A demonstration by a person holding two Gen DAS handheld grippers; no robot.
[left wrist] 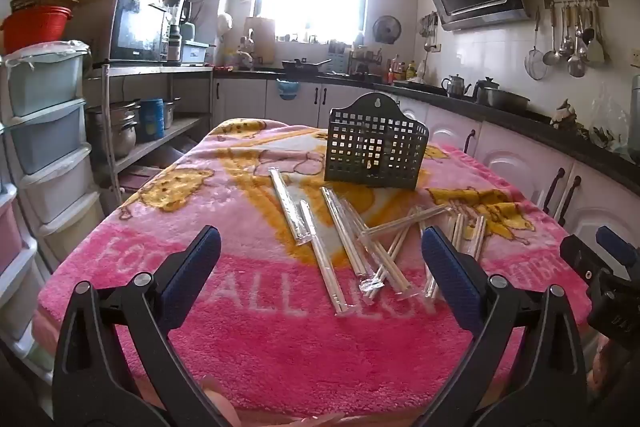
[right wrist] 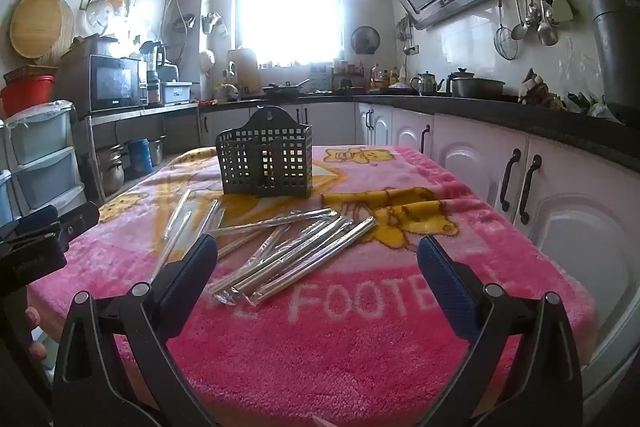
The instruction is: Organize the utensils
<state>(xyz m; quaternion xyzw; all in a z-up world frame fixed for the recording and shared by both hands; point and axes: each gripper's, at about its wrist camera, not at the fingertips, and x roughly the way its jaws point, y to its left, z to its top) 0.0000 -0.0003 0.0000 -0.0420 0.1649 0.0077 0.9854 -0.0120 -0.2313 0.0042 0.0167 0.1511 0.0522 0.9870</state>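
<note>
On the tabletop point(left wrist: 280, 347), wrapped chopsticks point(left wrist: 360, 247) lie scattered just before our black basket point(left wrist: 374, 151), which stands upright. We hold the left gripper point(left wrist: 320, 267) and right gripper point(right wrist: 318, 267) near them, jaws wide apart, gripping nothing.

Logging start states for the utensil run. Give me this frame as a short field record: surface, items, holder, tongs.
surface: table under a pink blanket
items: wrapped chopsticks, a loose pile, several crossing, all lying flat on the blanket
holder: dark perforated utensil holder, upright behind the pile; nothing visible inside
left tongs: open, empty, short of the pile
right tongs: open, empty, short of the pile
progress: no chopsticks in the holder yet
</note>
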